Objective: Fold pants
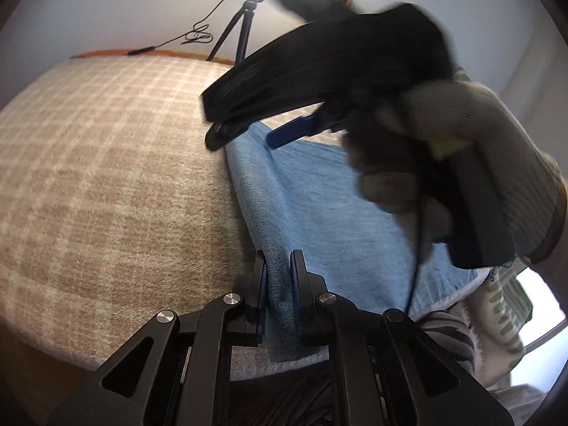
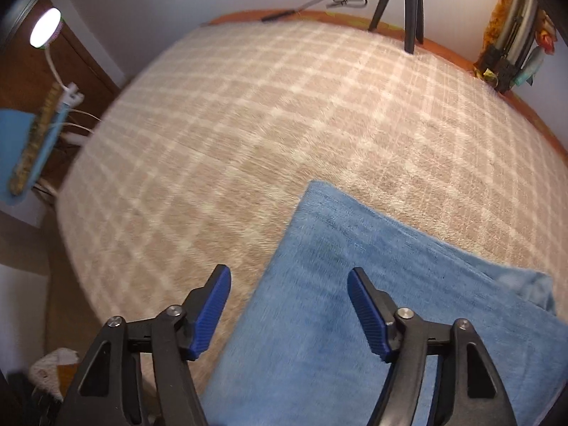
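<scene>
The bed [image 2: 248, 124] under its checked blanket carries everything, and your pants [image 2: 355, 301] lie on its near side as a flat blue slab, already doubled by the look of it. In the right wrist view the slab's long axis runs from about 7 o'clock up to 1 o'clock, with a square corner pointing toward 12. Your left gripper [image 1: 278, 284] is clamped narrow on the pants' left fold edge, which runs away from it toward 12 o'clock. Your right gripper [image 2: 289, 312] is spread wide and holds nothing; it hangs above the slab's left border, cloth under its right finger, blanket under its left. So the right one is free, and the cloth lies from 12 to 3 o'clock of it.
</scene>
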`<state>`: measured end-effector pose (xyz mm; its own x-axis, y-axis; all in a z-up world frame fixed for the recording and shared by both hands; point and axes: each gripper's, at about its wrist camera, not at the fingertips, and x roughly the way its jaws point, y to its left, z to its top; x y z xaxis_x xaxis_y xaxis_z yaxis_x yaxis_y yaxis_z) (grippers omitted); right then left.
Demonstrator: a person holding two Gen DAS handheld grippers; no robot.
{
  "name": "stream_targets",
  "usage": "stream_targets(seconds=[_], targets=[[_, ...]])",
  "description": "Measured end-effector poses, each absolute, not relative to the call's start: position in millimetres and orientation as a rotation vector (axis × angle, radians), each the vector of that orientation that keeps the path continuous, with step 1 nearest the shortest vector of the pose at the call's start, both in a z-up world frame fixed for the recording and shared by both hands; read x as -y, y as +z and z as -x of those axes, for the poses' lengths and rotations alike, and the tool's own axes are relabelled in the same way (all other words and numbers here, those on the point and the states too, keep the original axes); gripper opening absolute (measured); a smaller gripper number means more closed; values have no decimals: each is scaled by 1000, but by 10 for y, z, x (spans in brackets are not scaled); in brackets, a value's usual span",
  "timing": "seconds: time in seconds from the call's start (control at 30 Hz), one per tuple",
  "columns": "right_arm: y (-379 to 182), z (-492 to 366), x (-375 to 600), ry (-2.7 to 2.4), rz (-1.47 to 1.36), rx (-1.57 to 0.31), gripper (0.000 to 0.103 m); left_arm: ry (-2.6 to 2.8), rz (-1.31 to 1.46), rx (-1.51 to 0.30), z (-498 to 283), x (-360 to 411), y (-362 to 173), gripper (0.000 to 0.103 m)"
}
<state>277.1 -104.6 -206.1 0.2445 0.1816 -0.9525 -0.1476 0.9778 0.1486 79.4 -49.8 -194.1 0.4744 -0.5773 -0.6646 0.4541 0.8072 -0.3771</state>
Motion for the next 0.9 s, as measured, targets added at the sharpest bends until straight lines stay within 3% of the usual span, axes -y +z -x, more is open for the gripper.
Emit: stream_targets(seconds=[0.07,0.1,0.17,0.23,0.27,0.3,0.37,0.43,0.5,0.6,0.9], targets=[[-2162,-2826,1014,195,-13,-1341,57,-629,139,-869,-775,512,-1948,10],[-2205,-2841,998,180,-1,-1351,46,-627,131,-870,-777,517,-1954,10],[-2284,-2854,1000,145,20,-1361,34,-625,129,-878,-792,516,-1965,10],[-2282,-2839,1030,148,6,-1349,25,-616,139,-894,-812,492,-1985,17],[-2273,-2830,1050,156,-6,-1347,18,-615,141,-908,-825,486,-2006,30],[-2260,-2820,1074,163,-21,-1345,14,-610,139,-925,-840,488,-2033,52],[-2236,-2801,1134,173,-47,-1339,10,-597,138,-947,-847,484,-2091,62],[-2176,-2776,1236,182,-80,-1322,8,-611,151,-956,-848,493,-2125,56],[-2148,-2765,1287,187,-106,-1309,7,-615,162,-964,-861,526,-2137,23],[-2089,-2708,1394,203,-149,-1284,5,-620,178,-956,-865,551,-2091,12],[-1698,-2479,1955,238,-362,-1162,3,-772,191,-868,-844,885,-1593,8]])
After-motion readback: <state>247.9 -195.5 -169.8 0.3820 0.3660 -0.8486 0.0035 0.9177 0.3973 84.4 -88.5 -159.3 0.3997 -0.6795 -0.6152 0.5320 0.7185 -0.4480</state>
